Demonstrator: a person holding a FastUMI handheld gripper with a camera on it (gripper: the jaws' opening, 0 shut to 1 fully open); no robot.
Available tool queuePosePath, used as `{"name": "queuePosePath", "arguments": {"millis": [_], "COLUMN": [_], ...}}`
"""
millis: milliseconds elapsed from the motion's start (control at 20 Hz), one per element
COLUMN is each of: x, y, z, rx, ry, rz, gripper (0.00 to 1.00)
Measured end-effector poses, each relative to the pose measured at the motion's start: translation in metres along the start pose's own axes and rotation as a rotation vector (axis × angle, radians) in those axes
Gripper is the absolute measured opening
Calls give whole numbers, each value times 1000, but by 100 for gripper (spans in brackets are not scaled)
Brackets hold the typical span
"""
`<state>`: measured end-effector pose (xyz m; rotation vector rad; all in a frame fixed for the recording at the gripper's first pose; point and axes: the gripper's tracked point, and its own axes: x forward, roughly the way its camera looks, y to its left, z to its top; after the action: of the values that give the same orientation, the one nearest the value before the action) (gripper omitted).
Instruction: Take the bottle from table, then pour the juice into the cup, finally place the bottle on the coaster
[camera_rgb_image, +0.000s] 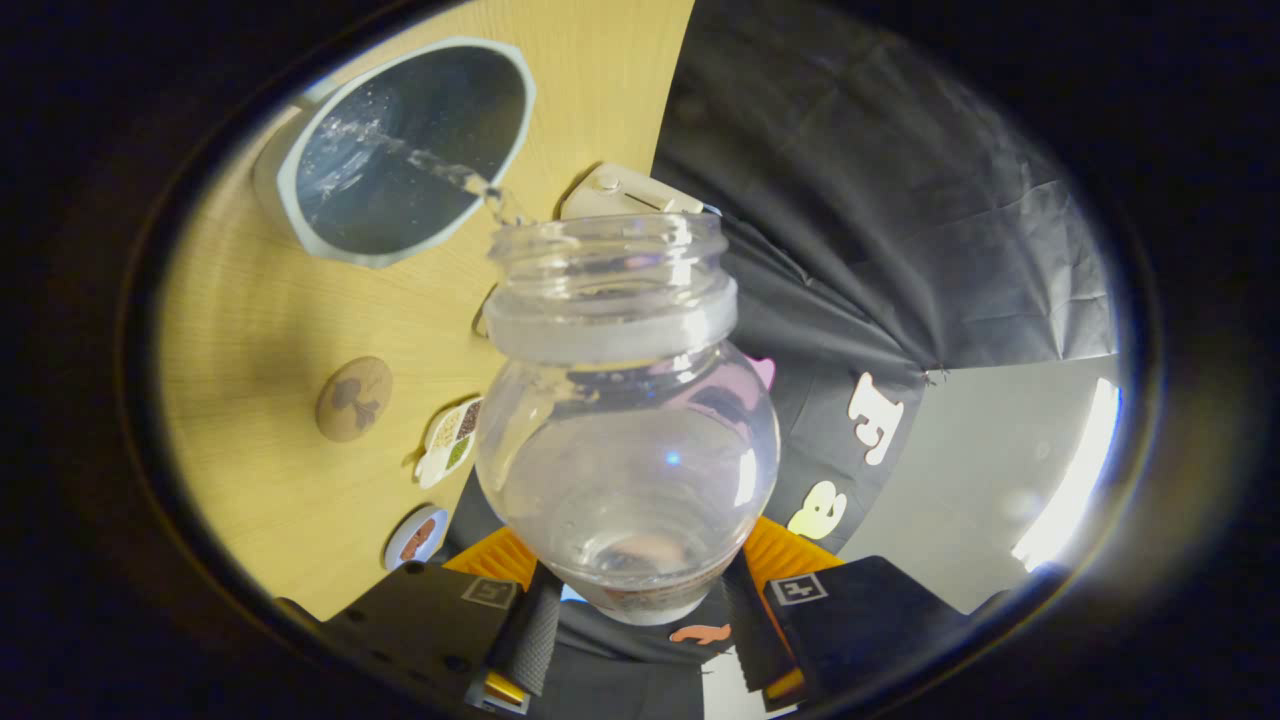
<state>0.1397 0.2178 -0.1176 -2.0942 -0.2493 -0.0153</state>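
My gripper (640, 615) is shut on the base of a clear plastic bottle (625, 420), one finger on each side of it. The bottle is uncapped and tipped forward, with its open mouth (610, 250) just beyond the rim of the cup. A thin stream of clear liquid (440, 170) runs from the mouth into the grey cup with a white rim (400, 150), which stands on the wooden table (260, 330). A little liquid is left in the bottle. Three round coasters lie on the table to the left of the fingers: a brown one (353, 398), a multi-coloured one (450, 440) and a blue-rimmed one (417, 536).
A small white device (625, 193) sits on the table just behind the bottle's mouth, near the table's edge. The black cloth wall (880, 200) hangs beyond the table, with a grey floor (980, 470) below it.
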Motion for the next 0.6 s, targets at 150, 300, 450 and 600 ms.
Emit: {"name": "queuePosePath", "arguments": {"millis": [150, 300, 450, 600], "x": [-1, -4, -5, -6], "y": [-4, -5, -5, -6], "z": [2, 4, 5, 5], "rx": [-12, -25, -33, -29], "ry": [-13, -25, -38, -42], "rz": [-18, -26, -31, -36], "gripper": [77, 77, 77, 77]}}
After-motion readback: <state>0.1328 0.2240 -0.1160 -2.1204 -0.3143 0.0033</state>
